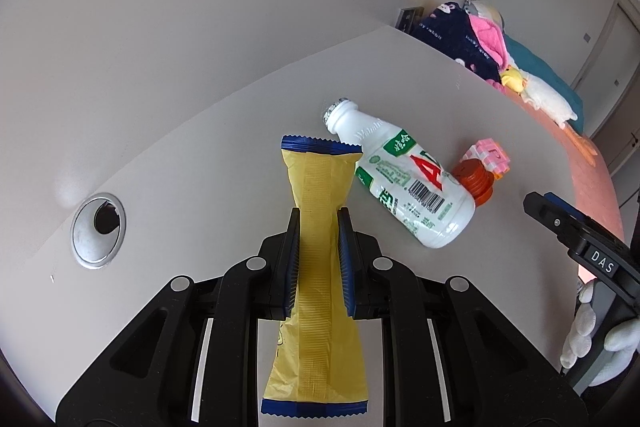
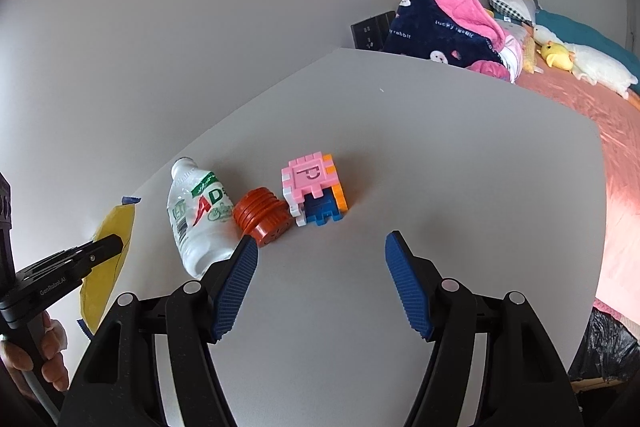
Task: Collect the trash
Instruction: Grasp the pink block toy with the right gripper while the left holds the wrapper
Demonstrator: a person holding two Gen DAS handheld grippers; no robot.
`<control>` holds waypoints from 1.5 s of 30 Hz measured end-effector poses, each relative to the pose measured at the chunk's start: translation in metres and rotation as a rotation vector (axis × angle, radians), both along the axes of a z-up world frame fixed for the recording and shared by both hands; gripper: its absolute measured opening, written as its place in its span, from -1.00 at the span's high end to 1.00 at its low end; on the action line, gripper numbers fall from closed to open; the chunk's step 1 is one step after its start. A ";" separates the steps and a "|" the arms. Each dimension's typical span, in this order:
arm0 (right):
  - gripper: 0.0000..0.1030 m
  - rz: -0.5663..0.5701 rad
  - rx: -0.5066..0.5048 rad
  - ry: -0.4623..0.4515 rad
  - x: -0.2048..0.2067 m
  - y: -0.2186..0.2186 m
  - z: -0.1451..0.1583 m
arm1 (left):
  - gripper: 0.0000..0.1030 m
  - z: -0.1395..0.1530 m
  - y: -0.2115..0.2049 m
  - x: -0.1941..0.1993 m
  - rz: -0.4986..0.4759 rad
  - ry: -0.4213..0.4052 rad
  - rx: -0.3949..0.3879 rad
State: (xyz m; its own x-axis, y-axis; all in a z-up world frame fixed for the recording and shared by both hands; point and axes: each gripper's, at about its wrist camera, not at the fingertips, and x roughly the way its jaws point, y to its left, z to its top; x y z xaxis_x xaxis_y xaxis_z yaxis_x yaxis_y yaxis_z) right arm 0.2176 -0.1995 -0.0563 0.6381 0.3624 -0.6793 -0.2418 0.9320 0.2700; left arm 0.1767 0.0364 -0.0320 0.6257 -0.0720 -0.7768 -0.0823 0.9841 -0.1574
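My left gripper (image 1: 318, 215) is shut on a yellow snack wrapper (image 1: 320, 183) with blue ends, pinched at its middle above the white table (image 1: 200, 187). The wrapper also shows in the right wrist view (image 2: 108, 247), held by the left gripper (image 2: 100, 247). An empty white drink bottle (image 1: 404, 179) lies on its side just right of the wrapper; it also shows in the right wrist view (image 2: 198, 219). My right gripper (image 2: 320, 247) is open and empty, low over the table, in front of the bottle's base.
An orange ribbed cap-like piece (image 2: 264, 217) and a pink-blue block toy (image 2: 314, 189) lie beside the bottle. A metal cable grommet (image 1: 98, 231) is set in the table's left. A bed (image 2: 600, 115) with clothes and plush toys lies beyond. A black bag (image 2: 604, 351) sits at the lower right.
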 end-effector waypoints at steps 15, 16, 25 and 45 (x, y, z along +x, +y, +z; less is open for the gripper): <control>-0.25 0.025 -0.041 0.015 0.051 0.025 -0.012 | 0.67 -0.008 0.006 0.010 -0.014 0.019 0.000; -0.20 0.028 -0.035 0.026 0.055 0.026 -0.014 | 0.67 -0.009 0.006 0.011 -0.013 0.021 -0.002; 0.14 0.026 -0.025 0.058 0.058 0.022 -0.022 | 0.67 -0.012 0.003 0.017 -0.022 0.032 -0.010; 0.16 -0.011 0.006 0.040 0.003 -0.023 0.003 | 0.67 0.008 -0.025 -0.011 -0.060 -0.001 -0.034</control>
State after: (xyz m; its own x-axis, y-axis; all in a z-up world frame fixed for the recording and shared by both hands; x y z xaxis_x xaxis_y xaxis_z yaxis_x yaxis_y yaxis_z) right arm 0.2207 -0.2220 -0.0537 0.6145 0.3597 -0.7021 -0.2200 0.9328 0.2854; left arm 0.1656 0.0110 -0.0235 0.6201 -0.1357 -0.7727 -0.0230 0.9814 -0.1907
